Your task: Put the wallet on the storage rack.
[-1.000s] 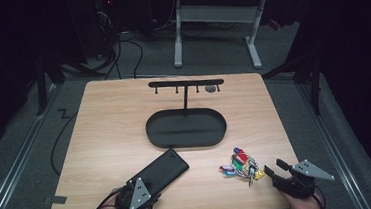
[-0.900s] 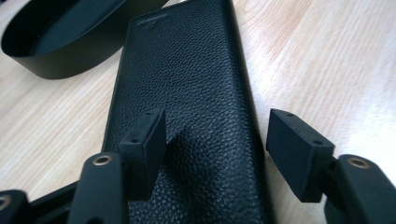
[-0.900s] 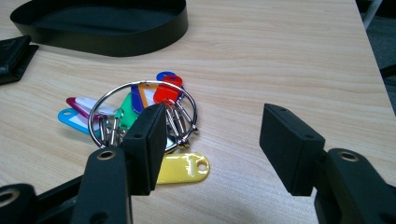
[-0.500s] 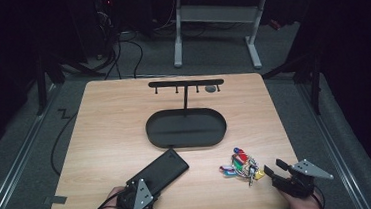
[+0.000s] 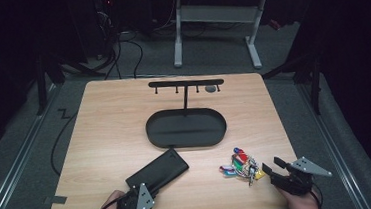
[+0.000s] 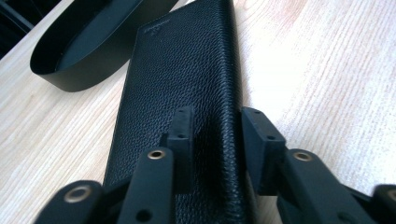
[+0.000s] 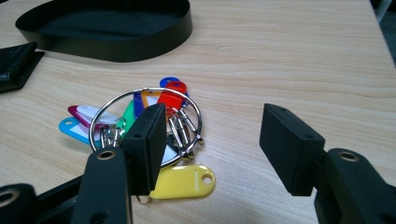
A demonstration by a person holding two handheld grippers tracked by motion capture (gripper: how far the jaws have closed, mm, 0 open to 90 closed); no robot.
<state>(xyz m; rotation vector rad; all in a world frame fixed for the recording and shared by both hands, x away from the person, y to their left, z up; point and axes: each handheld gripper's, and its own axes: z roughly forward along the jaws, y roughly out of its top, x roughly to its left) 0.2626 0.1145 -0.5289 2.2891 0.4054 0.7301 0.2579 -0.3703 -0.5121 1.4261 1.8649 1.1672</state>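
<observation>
One black pebbled-leather wallet [image 6: 182,70], long and flat, lies near the desk's [image 5: 109,120] front edge, angled toward the tray. The left gripper [image 6: 215,140] has just been closing its jaws on the wallet's near end: one pad lies on the top face, the other at the wallet's right edge, seemingly pressing it. To the right, the right gripper [image 7: 215,144] stands wide with nothing between its jaws, one jaw just in front of a single steel ring of keys with coloured plastic tags [image 7: 149,121], the yellow tag nearest. Bare wood lies open right of that bunch. Farther off sits one black oval metal tray [image 5: 185,129], and behind it one black T-shaped hook rack [image 5: 186,84] with four pegs.
</observation>
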